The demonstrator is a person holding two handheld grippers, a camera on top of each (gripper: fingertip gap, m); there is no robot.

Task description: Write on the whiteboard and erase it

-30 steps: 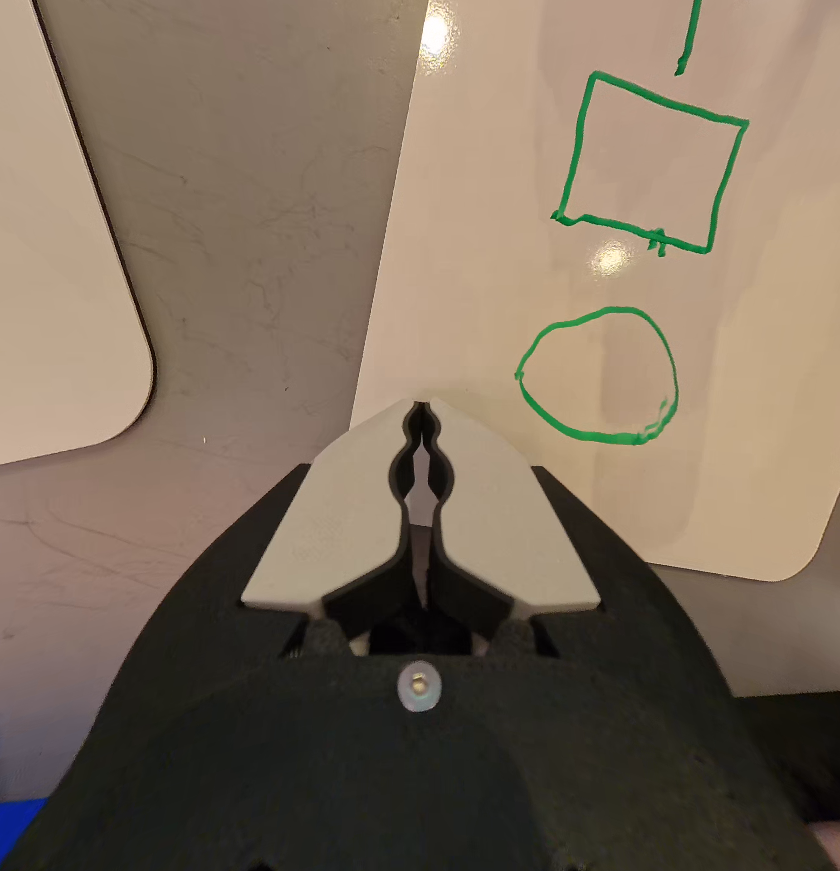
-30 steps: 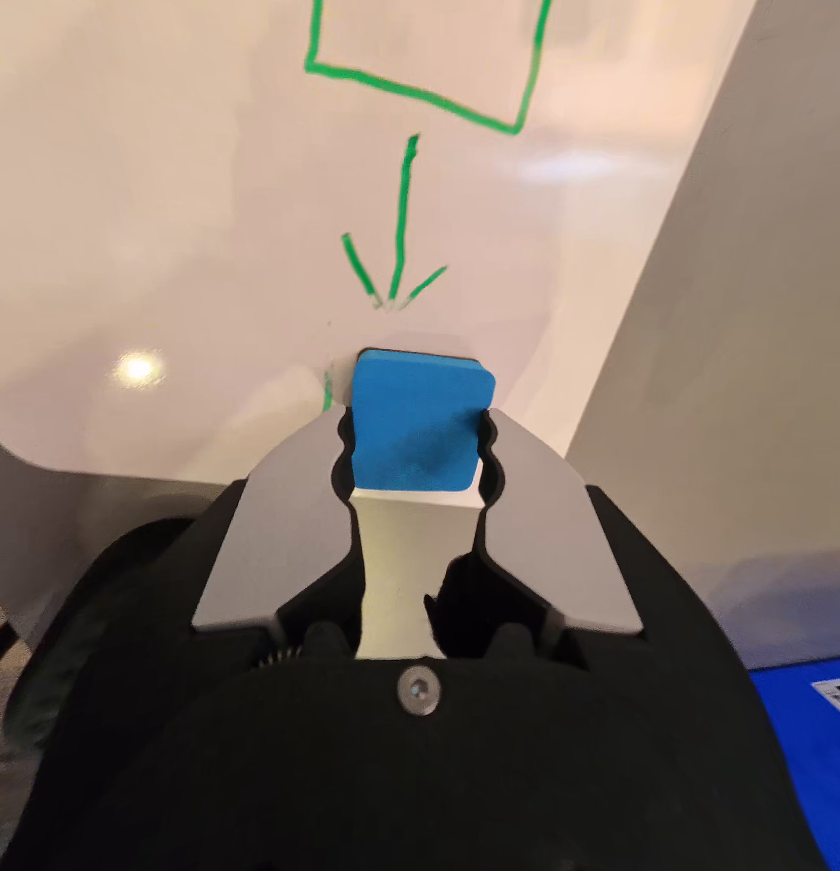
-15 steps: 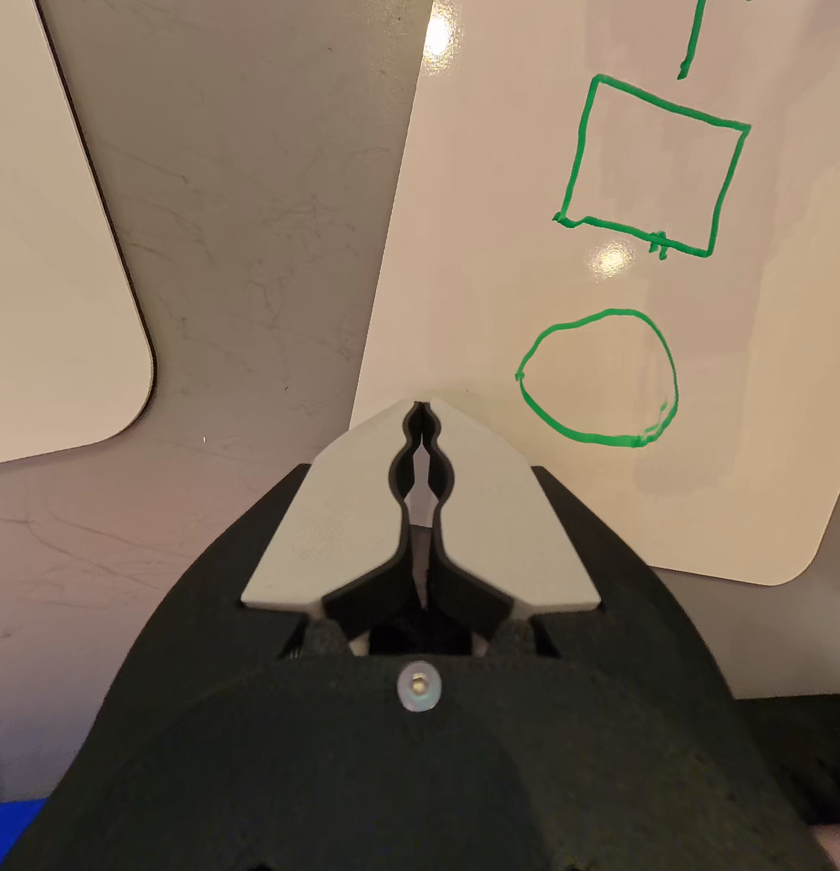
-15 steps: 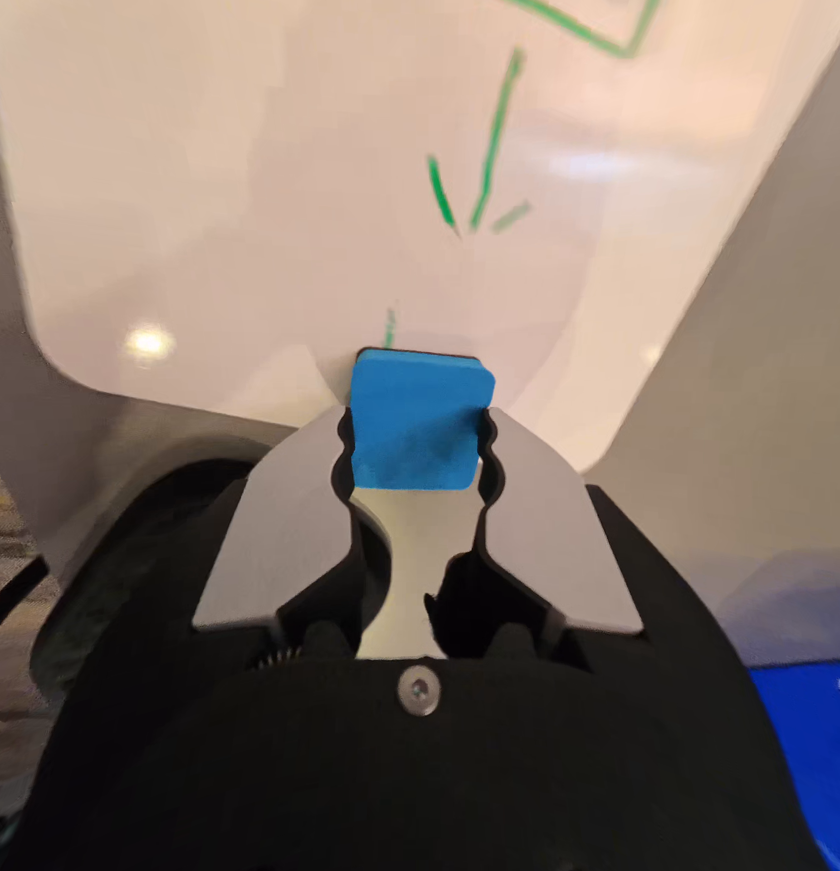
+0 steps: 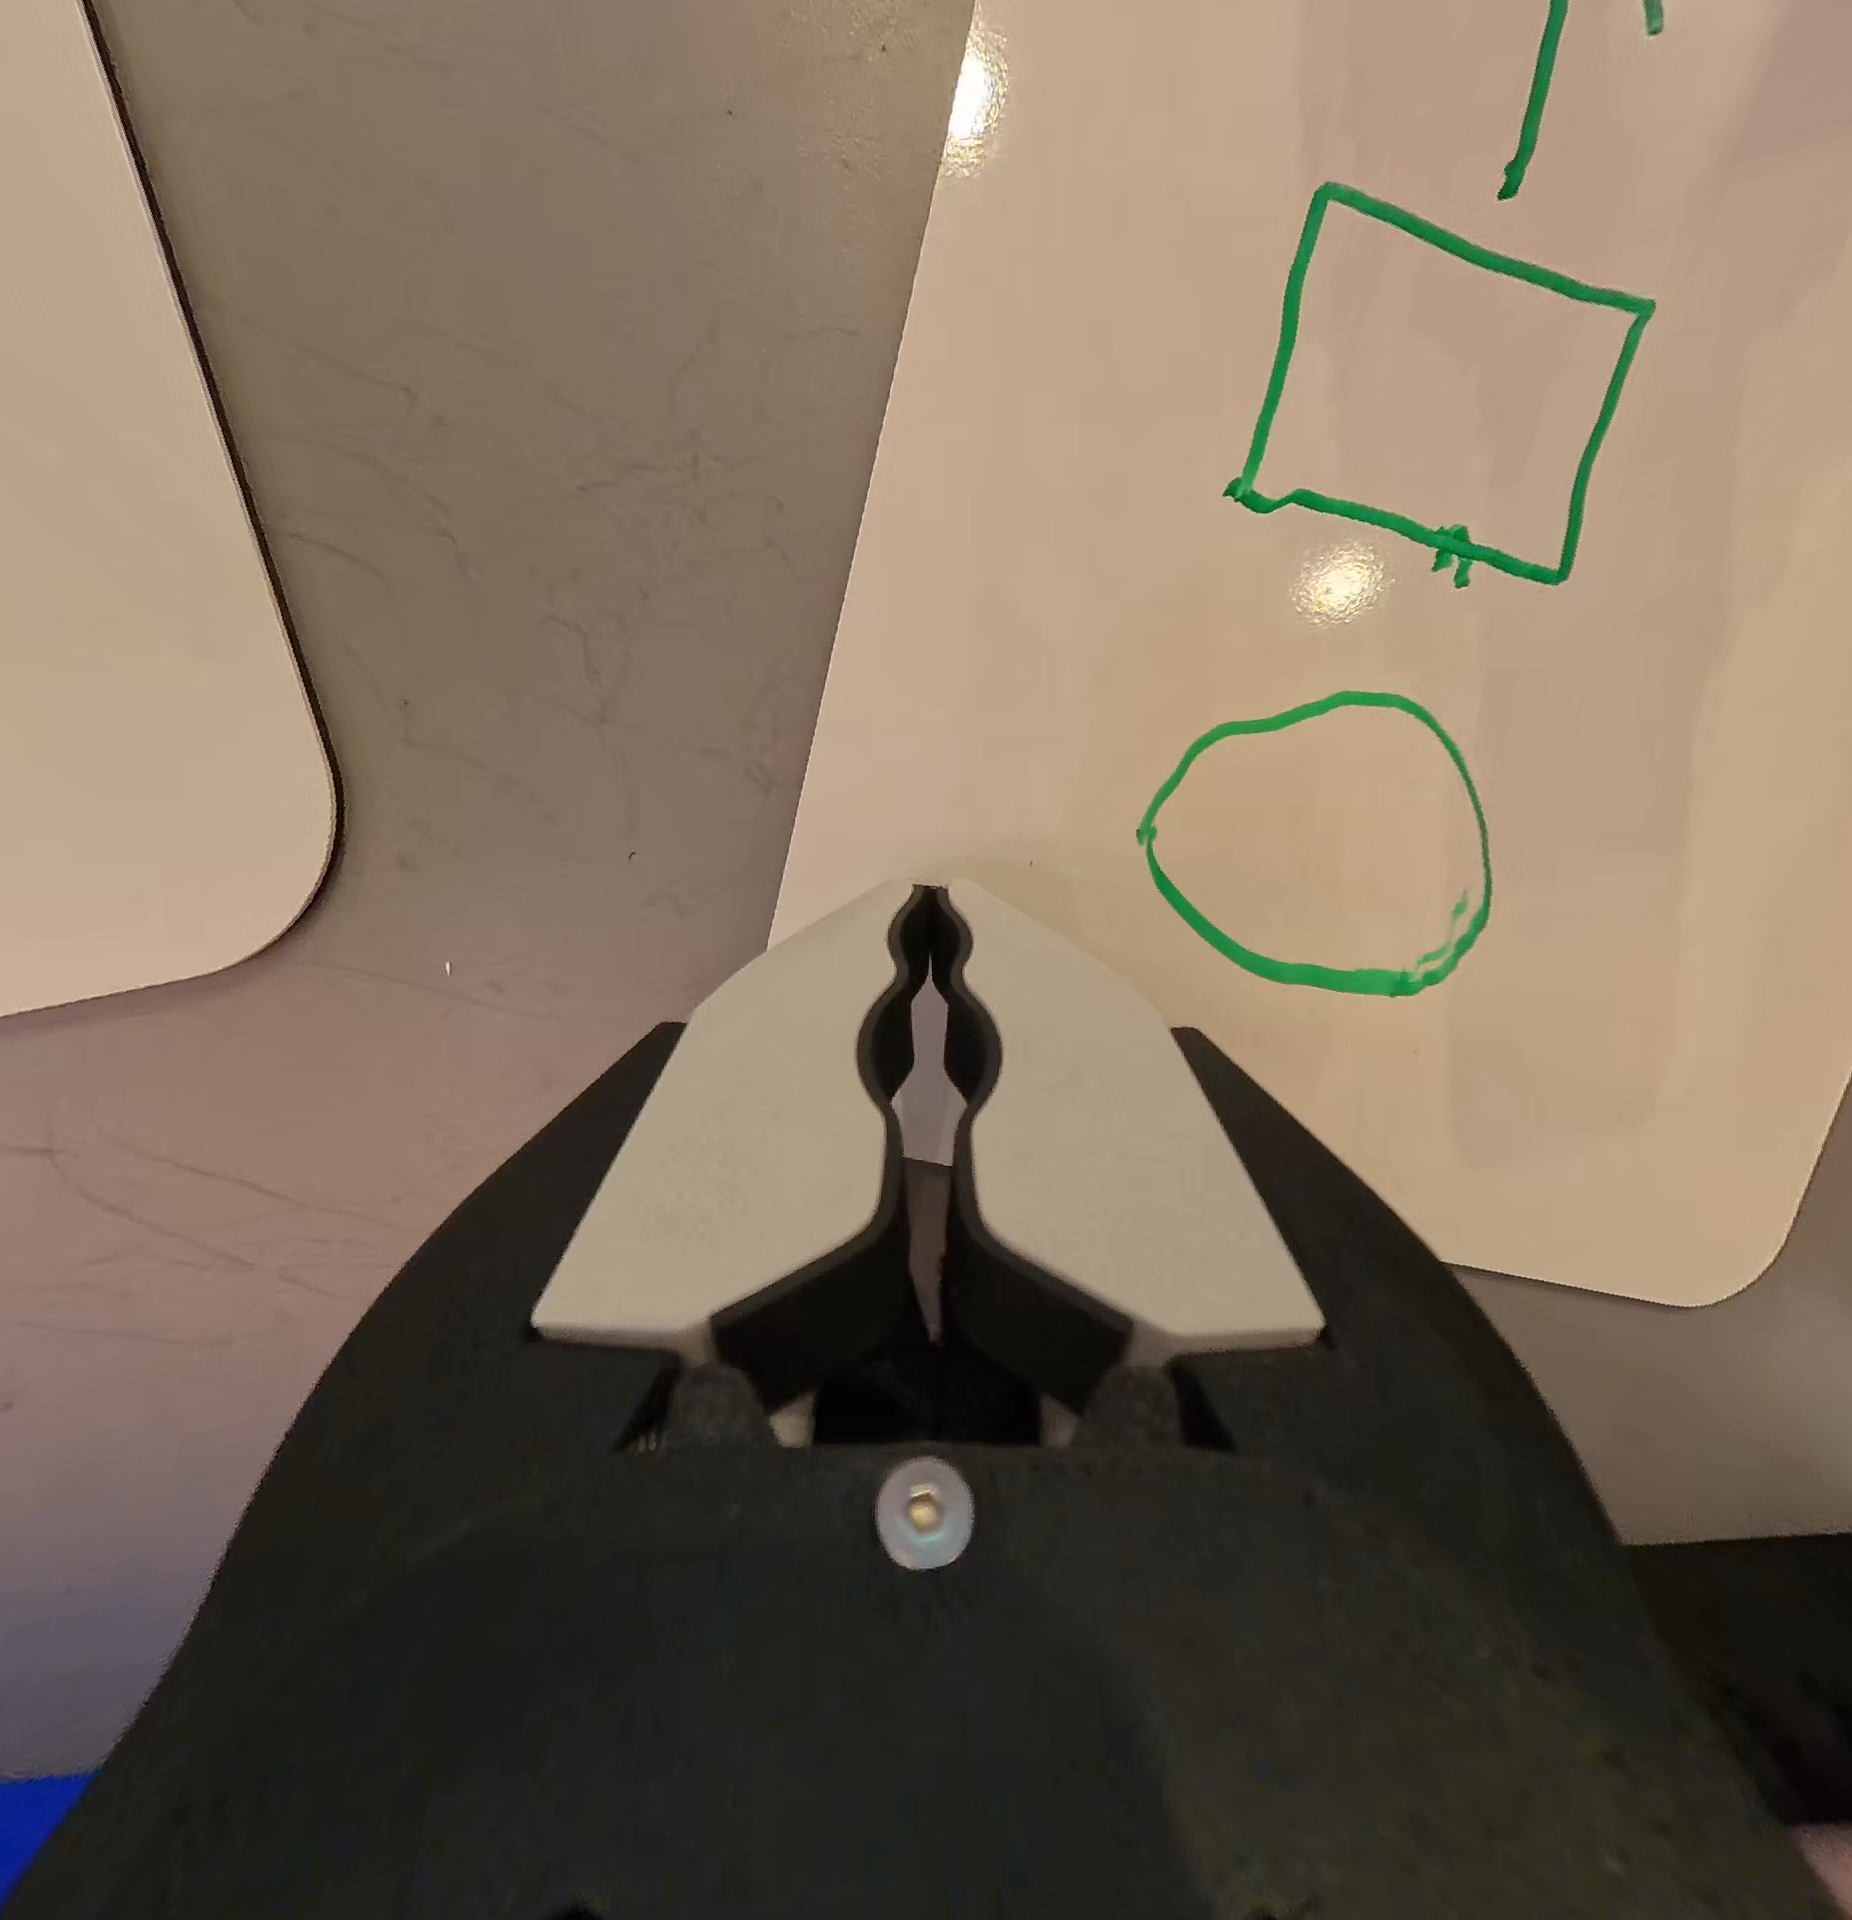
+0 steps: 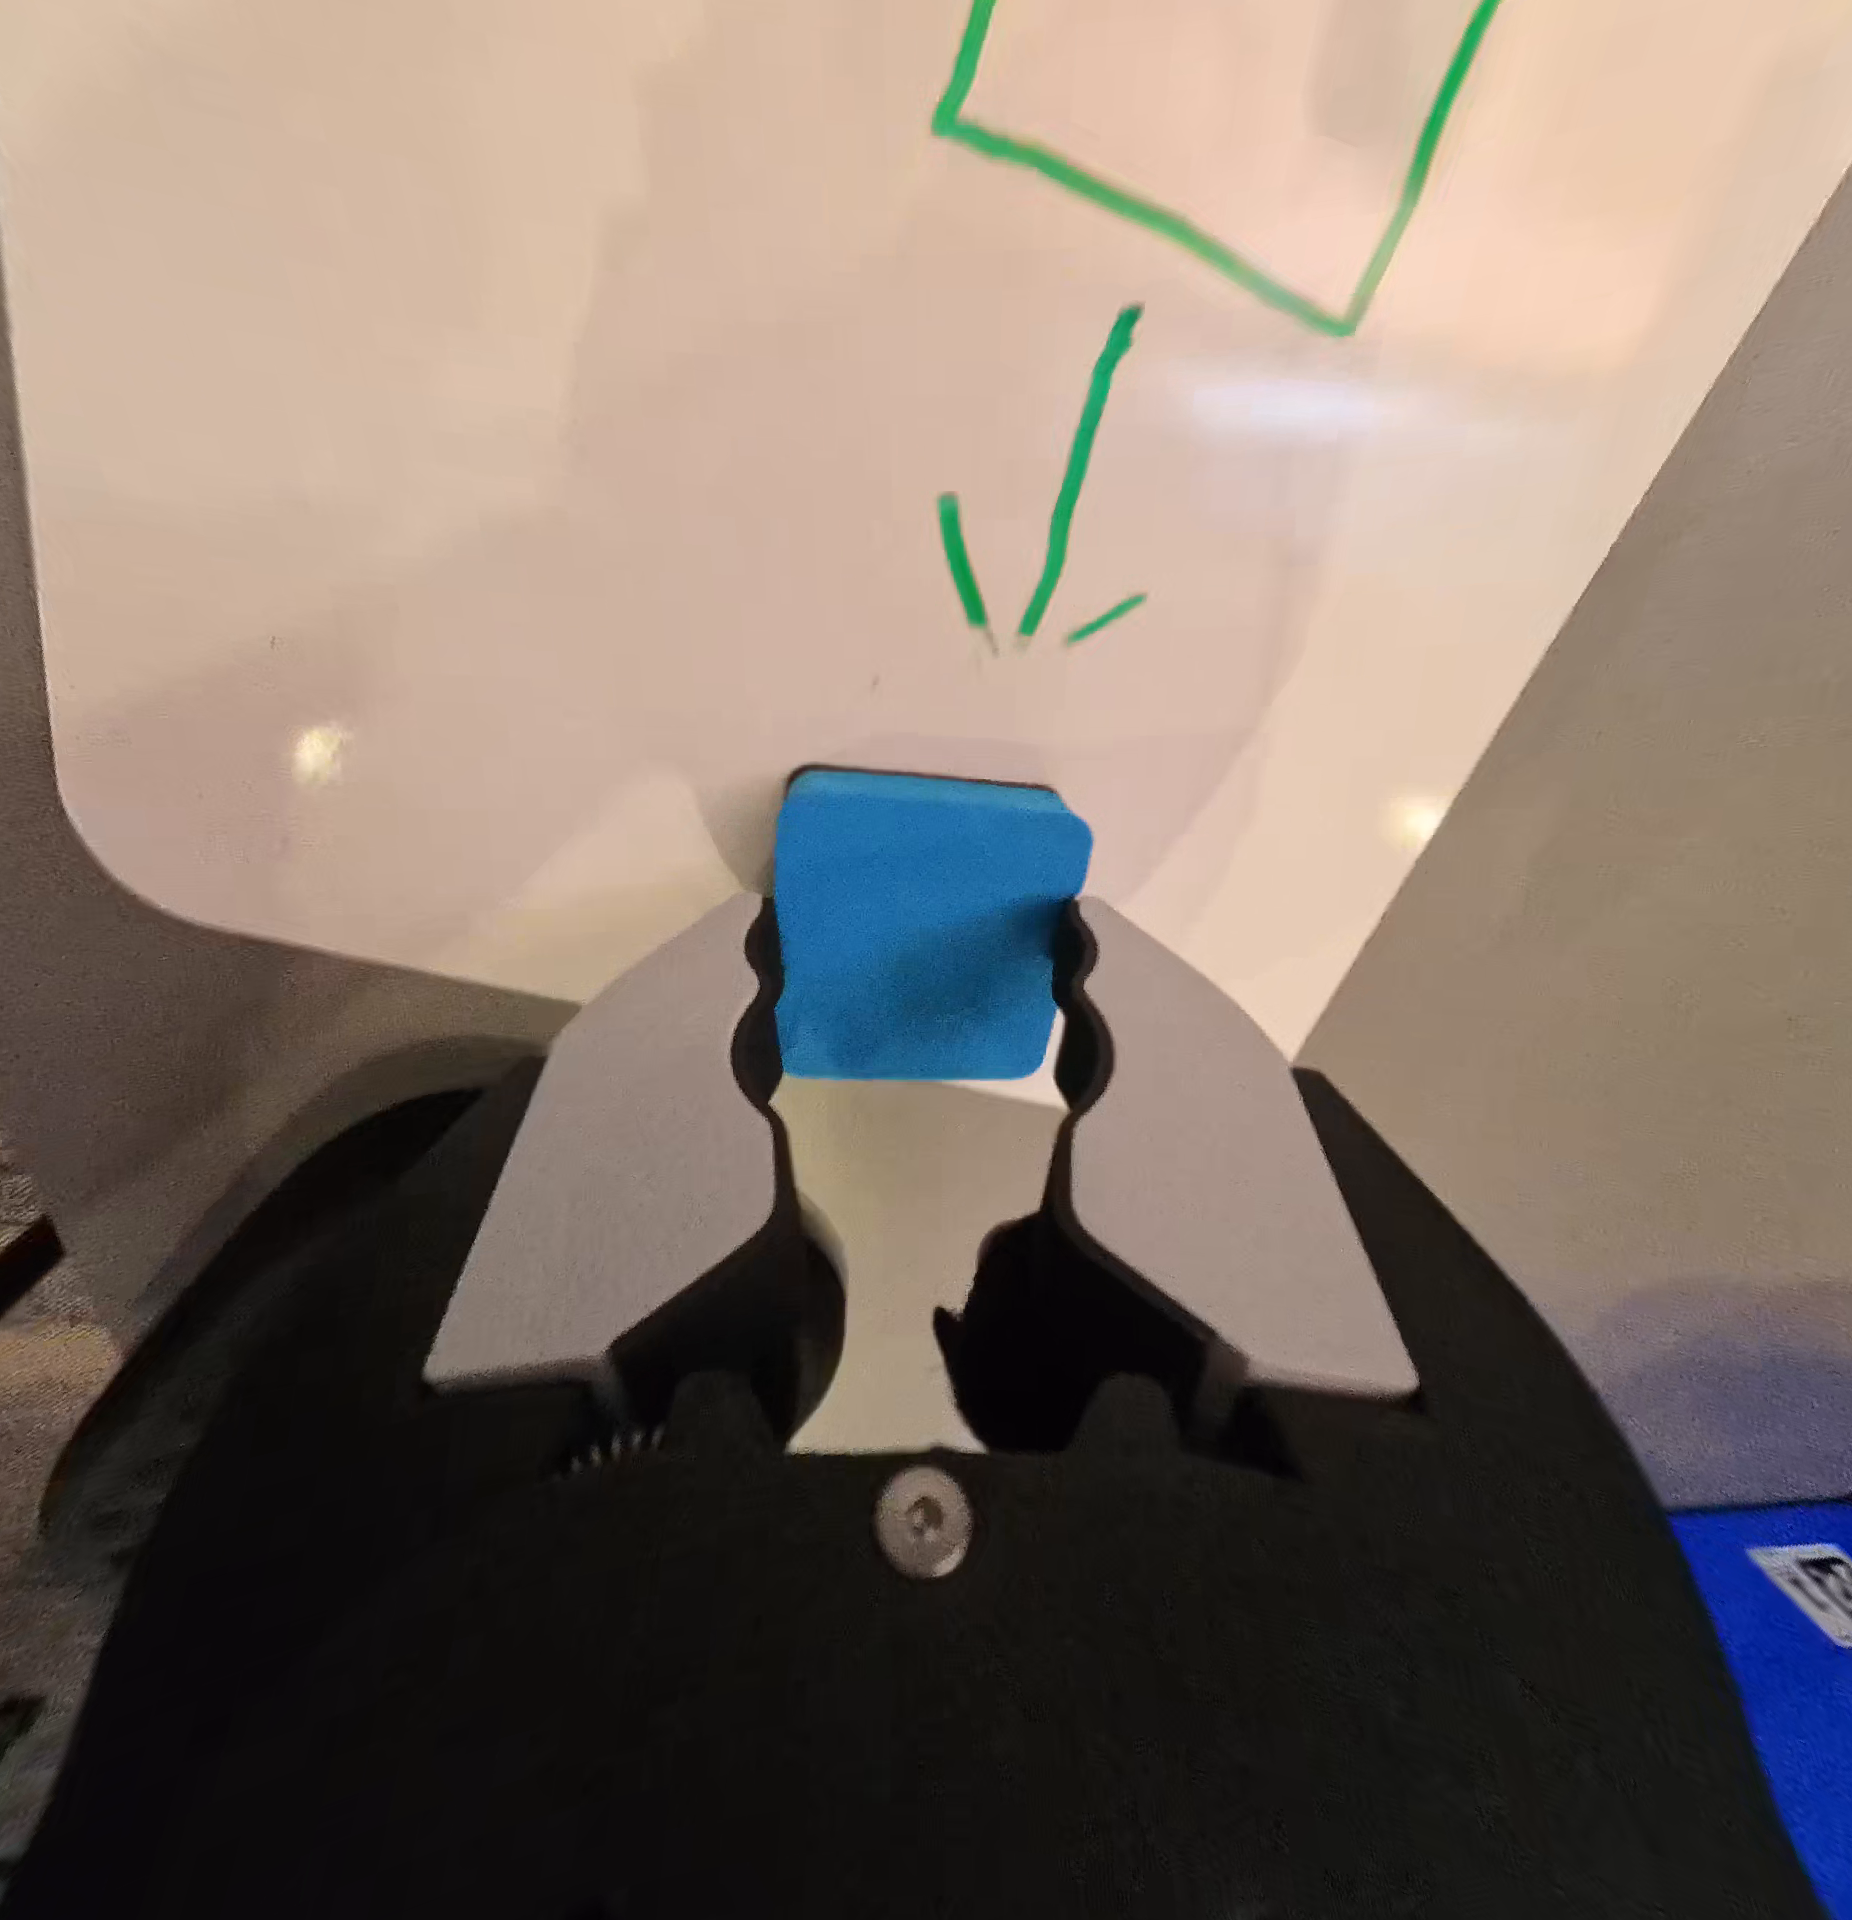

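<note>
Risks first. We've got the blue foam eraser point(image 6: 917, 925) clamped between the right gripper point(image 6: 917, 935) jaws, both pads pressing its sides, with roughly the front half sticking out past the fingertips. If we push down hard on the wipe, that foam could flex or pivot in the grip and we'd lose flat contact, which would smear the ink instead of lifting it.

Second risk: the whiteboard point(image 6: 486, 416) lies loose on the grey worktop point(image 6: 1628, 831). The left gripper point(image 5: 932, 894) jaws are fully closed on nothing, tips over the board's near-left corner; we can't tell whether they actually press on it. If not, a drag stroke would likely slide the board.

Third: the eraser sits close to the board's near edge, so a stroke pulled back toward us could run off it.

Layout:
- Green arrow point(image 6: 1067, 488) is just ahead of the eraser, its head partly broken up, with a bare strip of board between.
- Green square point(image 6: 1213, 177) lies beyond the arrow.
- Green circle point(image 5: 1317, 842) shows only in the left view, right of the left jaws and near them.
- A second white board point(image 5: 122, 520) lies well apart to the left, not involved.

Judgement: erasing is under way, most marks remain.
</note>
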